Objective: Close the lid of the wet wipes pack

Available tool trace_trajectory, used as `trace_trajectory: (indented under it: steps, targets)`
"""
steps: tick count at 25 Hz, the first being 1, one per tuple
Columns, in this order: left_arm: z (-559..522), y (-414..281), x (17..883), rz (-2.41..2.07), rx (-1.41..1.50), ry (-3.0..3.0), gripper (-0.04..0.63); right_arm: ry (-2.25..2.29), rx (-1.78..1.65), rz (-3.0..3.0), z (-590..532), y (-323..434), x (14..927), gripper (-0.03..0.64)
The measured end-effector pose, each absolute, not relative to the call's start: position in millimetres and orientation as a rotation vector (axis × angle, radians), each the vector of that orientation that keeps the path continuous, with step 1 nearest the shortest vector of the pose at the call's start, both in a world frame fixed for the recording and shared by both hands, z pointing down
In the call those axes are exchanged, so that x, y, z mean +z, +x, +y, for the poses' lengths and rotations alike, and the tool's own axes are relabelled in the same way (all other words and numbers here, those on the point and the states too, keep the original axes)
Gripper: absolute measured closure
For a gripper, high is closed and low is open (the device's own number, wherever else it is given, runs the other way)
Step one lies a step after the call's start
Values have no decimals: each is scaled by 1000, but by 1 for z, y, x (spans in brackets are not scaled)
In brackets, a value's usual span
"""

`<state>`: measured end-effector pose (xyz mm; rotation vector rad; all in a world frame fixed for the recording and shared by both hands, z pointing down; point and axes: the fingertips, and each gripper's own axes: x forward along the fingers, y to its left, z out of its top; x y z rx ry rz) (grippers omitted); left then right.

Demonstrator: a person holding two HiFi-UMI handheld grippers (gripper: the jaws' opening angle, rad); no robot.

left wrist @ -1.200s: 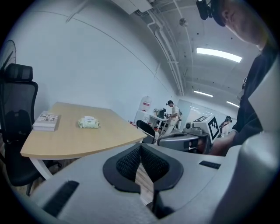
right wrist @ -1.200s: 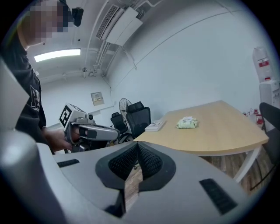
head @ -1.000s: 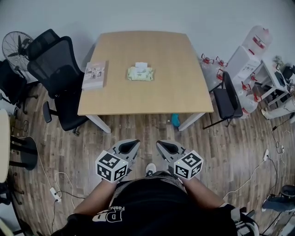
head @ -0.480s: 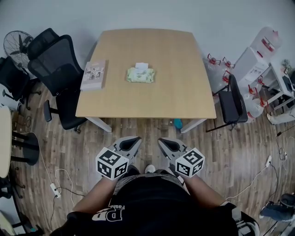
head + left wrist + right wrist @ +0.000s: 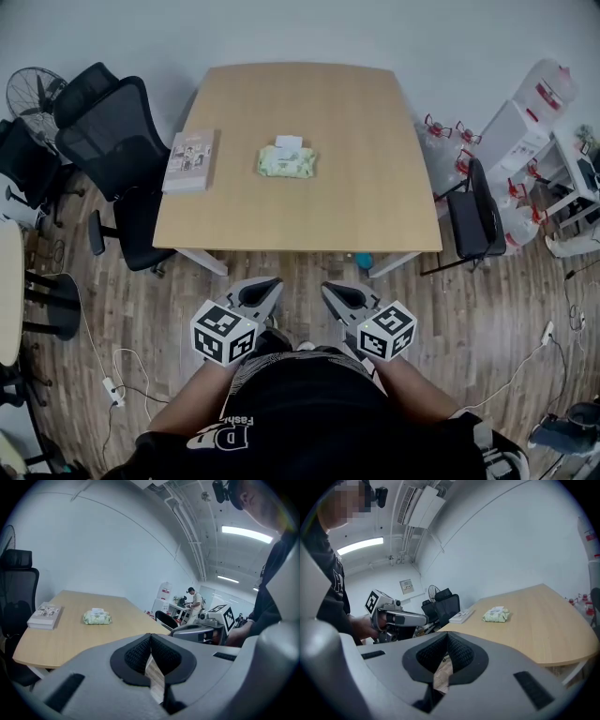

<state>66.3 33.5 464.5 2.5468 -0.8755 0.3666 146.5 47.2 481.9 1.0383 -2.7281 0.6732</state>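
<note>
The wet wipes pack (image 5: pixel 287 162) lies flat on the wooden table (image 5: pixel 356 187), about midway across the top and a little toward the table's left side as the head view shows it. Its white lid (image 5: pixel 289 142) shows as a pale flap at the pack's far edge, lifted off the green wrapper. On the same table, near its left edge and well apart from the pack, lies a book (image 5: pixel 190 160).

Both tools are short of the table's near edge, over the plank floor (image 5: pixel 300 272), and neither touches anything on the table. The left gripper (image 5: pixel 270 282) has its jaws drawn fully together, the ribbed black pads meeting at the tip with nothing between them. The right gripper (image 5: pixel 329 288) is the same: pads pressed against each other and empty. The two point toward the table's near edge, side by side and close to each other, with their marker cubes toward the person.

A black office chair (image 5: pixel 103 131) stands just beside the table's left edge, next to the book, and a second dark chair (image 5: pixel 473 211) stands off the table's right corner
</note>
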Motion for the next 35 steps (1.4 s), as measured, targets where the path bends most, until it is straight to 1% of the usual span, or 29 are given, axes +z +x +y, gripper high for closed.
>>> trace_trajectory:
  steps: [6, 22, 35]
  targets:
    - [-7, 58, 471, -888, 353, 2546, 577, 1068, 687, -2688, 19, 150, 492, 612]
    - [-137, 12, 474, -854, 369, 2544, 577, 1101, 715, -2633, -104, 105, 495, 612]
    - [-224, -20, 489, -701, 403, 2560, 577, 1222, 743, -2526, -197, 74, 509, 612]
